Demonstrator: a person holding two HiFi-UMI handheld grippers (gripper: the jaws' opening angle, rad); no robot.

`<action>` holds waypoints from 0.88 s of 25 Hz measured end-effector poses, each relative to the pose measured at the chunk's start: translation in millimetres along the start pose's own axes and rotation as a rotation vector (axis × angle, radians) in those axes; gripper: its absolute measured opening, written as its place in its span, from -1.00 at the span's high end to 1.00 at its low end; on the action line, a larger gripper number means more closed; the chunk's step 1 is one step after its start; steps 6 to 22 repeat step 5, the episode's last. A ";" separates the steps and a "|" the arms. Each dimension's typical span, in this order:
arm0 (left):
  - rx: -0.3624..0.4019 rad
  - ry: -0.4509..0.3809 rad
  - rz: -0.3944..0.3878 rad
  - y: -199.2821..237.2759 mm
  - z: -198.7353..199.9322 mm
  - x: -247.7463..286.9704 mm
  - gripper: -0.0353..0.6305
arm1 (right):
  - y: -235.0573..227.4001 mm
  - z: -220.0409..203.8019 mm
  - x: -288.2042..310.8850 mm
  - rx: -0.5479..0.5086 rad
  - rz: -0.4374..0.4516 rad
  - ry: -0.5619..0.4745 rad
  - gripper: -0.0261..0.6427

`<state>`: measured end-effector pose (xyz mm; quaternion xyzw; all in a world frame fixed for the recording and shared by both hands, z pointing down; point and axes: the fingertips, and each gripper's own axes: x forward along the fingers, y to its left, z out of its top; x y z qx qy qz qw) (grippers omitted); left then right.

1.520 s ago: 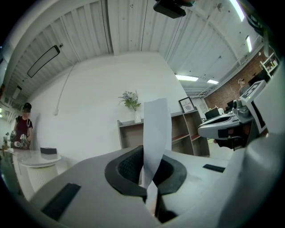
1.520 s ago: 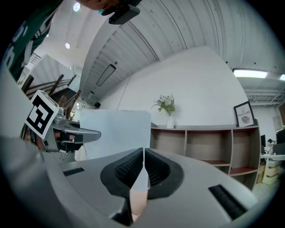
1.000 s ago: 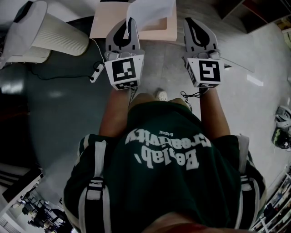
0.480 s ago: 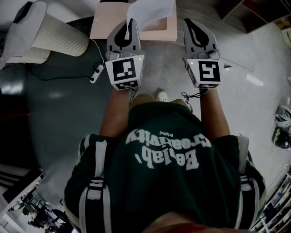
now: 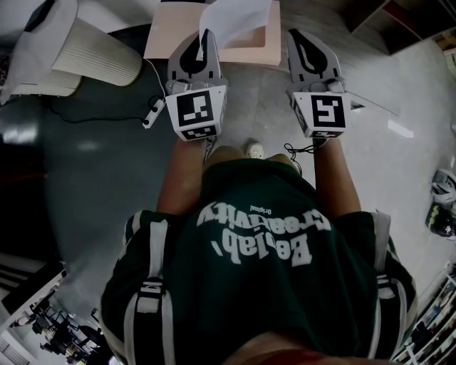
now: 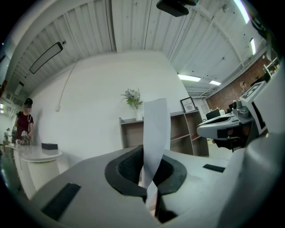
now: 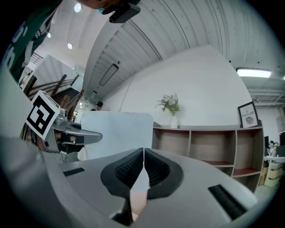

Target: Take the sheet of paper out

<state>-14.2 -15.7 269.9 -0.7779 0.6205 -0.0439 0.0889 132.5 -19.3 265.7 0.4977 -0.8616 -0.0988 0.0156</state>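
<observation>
Left gripper (image 6: 149, 180) pinches the sheet of paper (image 5: 239, 18); right gripper (image 7: 143, 165) is closed and empty.
Nearest the head camera is the person's dark green T-shirt (image 5: 249, 271), with both forearms stretched forward and the two grippers held level side by side above the grey floor (image 5: 100, 185). The left gripper's jaws are pressed together on the lower edge of the white sheet, which rises upright from the pads and leans toward the right gripper. The right gripper's jaws meet with nothing between them, just beside the sheet. Beyond the jaws lies a pale pink counter (image 5: 258, 48), and whether the sheet touches it cannot be told. A white ribbed pedestal (image 5: 92, 53) stands to the left. Farthest off, a low shelf unit (image 7: 209, 142) against the white wall carries a vase of flowers (image 7: 171, 111).
</observation>
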 end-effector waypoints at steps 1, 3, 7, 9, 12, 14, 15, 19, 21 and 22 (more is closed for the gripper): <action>0.001 0.001 0.000 0.2 -0.1 -0.5 0.84 | 0.0 0.3 0.1 0.000 -0.001 0.000 0.81; 0.005 0.001 0.001 1.1 0.5 -1.2 0.84 | -0.1 1.0 0.6 0.000 -0.002 -0.001 0.81; 0.009 -0.001 0.003 2.6 1.4 -1.6 0.84 | -0.1 1.4 1.1 -0.001 -0.004 0.000 0.81; 0.009 -0.001 0.003 2.6 1.4 -1.6 0.84 | -0.1 1.4 1.1 -0.001 -0.004 0.000 0.81; 0.009 -0.001 0.003 2.6 1.4 -1.6 0.84 | -0.1 1.4 1.1 -0.001 -0.004 0.000 0.81; 0.009 -0.001 0.003 2.6 1.4 -1.6 0.84 | -0.1 1.4 1.1 -0.001 -0.004 0.000 0.81; 0.009 -0.001 0.003 2.6 1.4 -1.6 0.84 | -0.1 1.4 1.1 -0.001 -0.004 0.000 0.81; 0.009 -0.001 0.003 2.6 1.4 -1.6 0.84 | -0.1 1.4 1.1 -0.001 -0.004 0.000 0.81; 0.009 -0.001 0.003 2.6 1.4 -1.6 0.84 | -0.1 1.4 1.1 -0.001 -0.004 0.000 0.81; 0.009 -0.001 0.003 2.6 1.4 -1.6 0.84 | -0.1 1.4 1.1 -0.001 -0.004 0.000 0.81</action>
